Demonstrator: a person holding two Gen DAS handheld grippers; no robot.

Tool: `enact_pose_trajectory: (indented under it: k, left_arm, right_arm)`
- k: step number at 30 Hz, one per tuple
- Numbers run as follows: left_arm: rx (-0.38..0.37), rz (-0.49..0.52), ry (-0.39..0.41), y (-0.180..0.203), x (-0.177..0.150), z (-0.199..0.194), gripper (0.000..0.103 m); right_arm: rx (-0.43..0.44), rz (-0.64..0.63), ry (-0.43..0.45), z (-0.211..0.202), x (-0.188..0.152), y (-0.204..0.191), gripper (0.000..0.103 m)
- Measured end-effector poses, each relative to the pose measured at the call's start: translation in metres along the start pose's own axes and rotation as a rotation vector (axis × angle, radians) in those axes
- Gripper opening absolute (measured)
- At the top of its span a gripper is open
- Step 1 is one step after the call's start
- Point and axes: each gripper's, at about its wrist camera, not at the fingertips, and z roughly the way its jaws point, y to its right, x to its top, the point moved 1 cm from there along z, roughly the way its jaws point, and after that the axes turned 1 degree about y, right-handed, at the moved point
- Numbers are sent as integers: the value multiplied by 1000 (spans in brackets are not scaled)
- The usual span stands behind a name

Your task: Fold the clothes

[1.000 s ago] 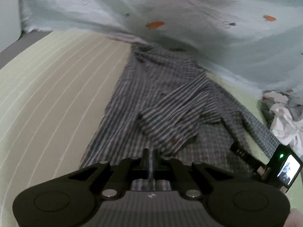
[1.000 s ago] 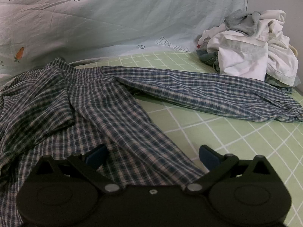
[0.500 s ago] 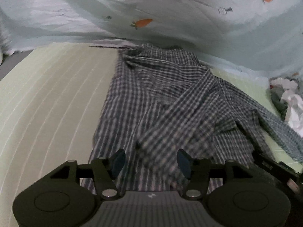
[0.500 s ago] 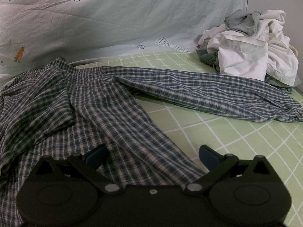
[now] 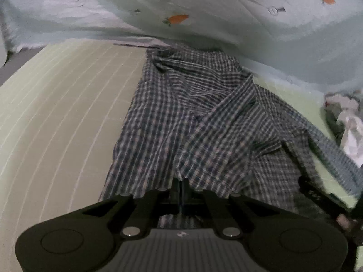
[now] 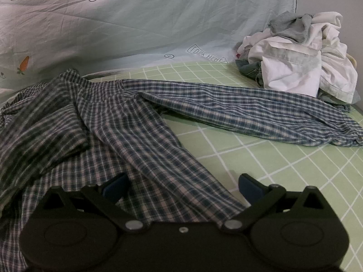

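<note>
The left gripper [image 5: 180,187] has its jaws pressed fully together on the edge of the plaid shirt's [image 5: 192,122] folded-over sleeve. The right gripper [image 6: 182,184] hangs with its jaws spread wide above the shirt's lower side edge, its blue pads [image 6: 248,184] gripping nothing. The shirt lies spread on the green checked bedsheet [image 6: 283,158], its collar end up near the far edge against a pale quilt [image 6: 158,18] printed with carrots. Its other sleeve [image 6: 249,111] stretches flat toward the far right corner, where it ends just beside a heap of white and grey clothes [image 6: 301,61].
</note>
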Motion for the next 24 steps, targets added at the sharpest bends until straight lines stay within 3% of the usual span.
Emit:
enact_pose_trajectory:
  k: [10, 24]
  left_arm:
    - [-40, -248, -48, -24, -44, -48, 1]
    - [14, -302, -105, -47, -92, -60, 1]
  right_arm:
    - [-2, 1, 0, 0, 0, -1, 103]
    - [2, 1, 0, -1, 0, -1, 103]
